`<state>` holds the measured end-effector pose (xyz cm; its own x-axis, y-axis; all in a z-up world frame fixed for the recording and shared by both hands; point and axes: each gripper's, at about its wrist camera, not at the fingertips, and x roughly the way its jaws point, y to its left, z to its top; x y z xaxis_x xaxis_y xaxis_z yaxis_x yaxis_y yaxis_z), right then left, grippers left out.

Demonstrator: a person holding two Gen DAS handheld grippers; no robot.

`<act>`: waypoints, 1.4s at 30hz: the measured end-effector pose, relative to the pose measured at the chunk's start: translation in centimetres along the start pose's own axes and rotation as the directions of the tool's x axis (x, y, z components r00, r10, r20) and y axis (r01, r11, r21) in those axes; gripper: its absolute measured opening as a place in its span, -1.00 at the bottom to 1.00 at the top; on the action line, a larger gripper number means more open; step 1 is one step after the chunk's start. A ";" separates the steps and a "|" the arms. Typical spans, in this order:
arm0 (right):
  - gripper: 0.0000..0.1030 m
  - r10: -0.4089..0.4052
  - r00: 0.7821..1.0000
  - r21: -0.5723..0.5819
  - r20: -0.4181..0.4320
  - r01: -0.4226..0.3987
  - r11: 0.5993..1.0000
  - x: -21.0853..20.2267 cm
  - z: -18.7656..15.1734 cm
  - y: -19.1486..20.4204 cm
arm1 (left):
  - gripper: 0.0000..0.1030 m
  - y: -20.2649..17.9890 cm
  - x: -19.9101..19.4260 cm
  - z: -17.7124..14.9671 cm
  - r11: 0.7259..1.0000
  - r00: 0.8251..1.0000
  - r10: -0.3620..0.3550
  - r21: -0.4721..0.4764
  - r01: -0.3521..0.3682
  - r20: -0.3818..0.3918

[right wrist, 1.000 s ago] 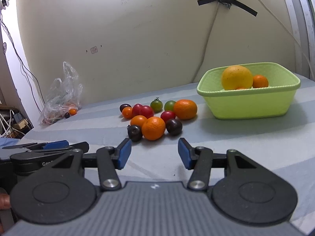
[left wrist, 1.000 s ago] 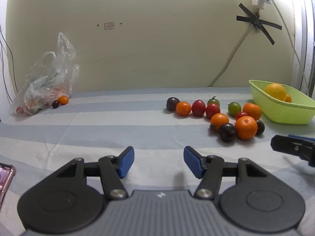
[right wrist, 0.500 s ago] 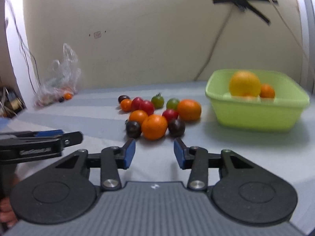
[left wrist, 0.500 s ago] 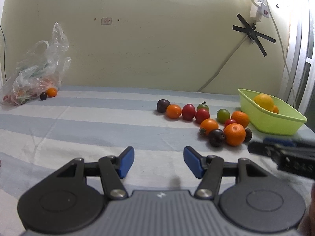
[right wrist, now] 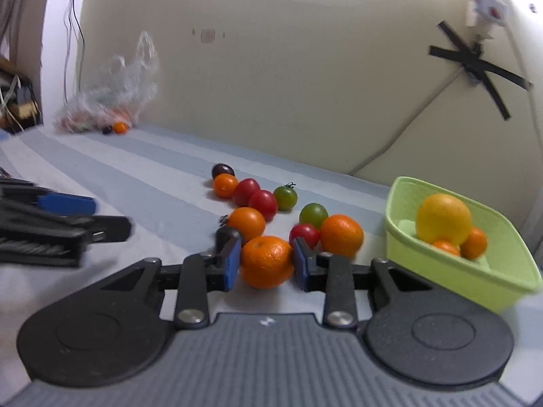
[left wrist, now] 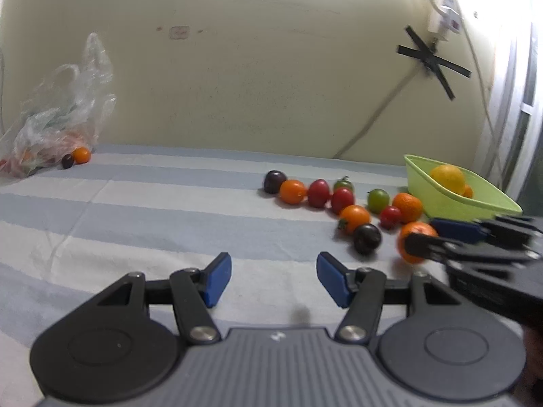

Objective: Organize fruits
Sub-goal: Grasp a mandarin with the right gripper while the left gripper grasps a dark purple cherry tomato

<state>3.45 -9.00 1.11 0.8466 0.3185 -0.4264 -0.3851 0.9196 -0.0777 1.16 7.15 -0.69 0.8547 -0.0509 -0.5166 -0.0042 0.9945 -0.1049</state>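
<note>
Several small fruits lie in a cluster on the striped cloth [left wrist: 169, 224]: oranges, red, green and dark tomatoes. My right gripper [right wrist: 266, 261] has its blue pads on either side of the nearest orange [right wrist: 267, 262], which rests on the cloth; whether the pads touch it is unclear. That orange also shows in the left wrist view [left wrist: 412, 237], partly behind the right gripper's fingers. A second orange [right wrist: 341, 234] lies just beyond. A lime green basket [right wrist: 475, 271] on the right holds a yellow fruit [right wrist: 443, 218] and small oranges. My left gripper [left wrist: 274, 279] is open and empty above bare cloth.
A clear plastic bag [left wrist: 57, 129] with more fruit sits at the far left by the wall, with a small orange [left wrist: 81, 155] and a dark fruit beside it. A cable and black tape [left wrist: 434, 61] run along the wall at the right.
My right gripper moved forward to the fruit cluster and its jaws now straddle the nearest orange. My left gripper has stayed open over the cloth, its view swinging right, then partly back.
</note>
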 end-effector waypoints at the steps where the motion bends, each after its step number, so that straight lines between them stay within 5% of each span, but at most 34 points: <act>1: -0.30 0.002 1.000 0.021 0.014 -0.003 1.000 -1.2 -0.6 -0.4 | 0.12 -0.4 0.1 0.1 1.000 1.000 -0.020 0.021 0.019 0.004; 6: -0.29 0.044 0.999 0.130 -0.017 -0.042 0.991 -3.3 -2.4 -1.8 | 0.17 -3.5 2.3 1.4 0.992 0.994 -0.106 0.065 0.108 -0.028; 9: -0.24 0.078 0.997 0.174 -0.022 -0.073 0.982 -3.3 -2.6 -2.6 | 0.02 -4.8 4.7 2.2 0.987 0.984 -0.157 0.021 0.160 -0.086; 14: -0.18 0.164 0.985 0.303 -0.058 -0.139 0.943 -2.2 -2.9 -4.3 | -0.34 -5.0 6.8 2.6 0.989 0.983 -0.145 -0.054 0.140 -0.115; 20: -0.21 0.188 0.981 0.340 -0.044 -0.163 0.926 -2.5 -3.1 -4.6 | -0.45 -5.9 5.9 2.1 0.993 0.988 -0.117 0.000 0.118 -0.100; 29: -0.23 0.191 0.980 0.302 -0.054 -0.166 0.939 -2.9 -3.1 -4.4 | -0.45 -4.4 0.7 -0.9 0.986 0.981 -0.167 -0.030 0.165 -0.096; 36: -0.24 0.296 0.954 0.228 -0.039 -0.280 0.933 -5.2 -3.8 -2.4 | -0.45 -2.6 -4.3 -3.1 0.985 0.983 -0.170 -0.007 0.170 -0.073; 39: -0.24 0.334 0.941 0.168 -0.058 -0.321 0.932 -6.5 -4.5 -0.5 | -0.45 -1.6 -5.5 -3.8 0.986 0.984 -0.165 -0.019 0.164 -0.074; 42: -0.21 0.295 0.954 0.051 -0.060 -0.292 0.955 -7.1 -4.9 1.4 | -0.45 -1.0 -5.5 -4.6 0.987 0.984 -0.162 -0.028 0.160 -0.074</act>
<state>-4.94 -11.07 -0.39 0.6719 0.5608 -0.4838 -0.5960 0.7972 0.0963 -5.93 5.98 -1.67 0.8032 -0.2180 -0.5544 0.1183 0.9705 -0.2103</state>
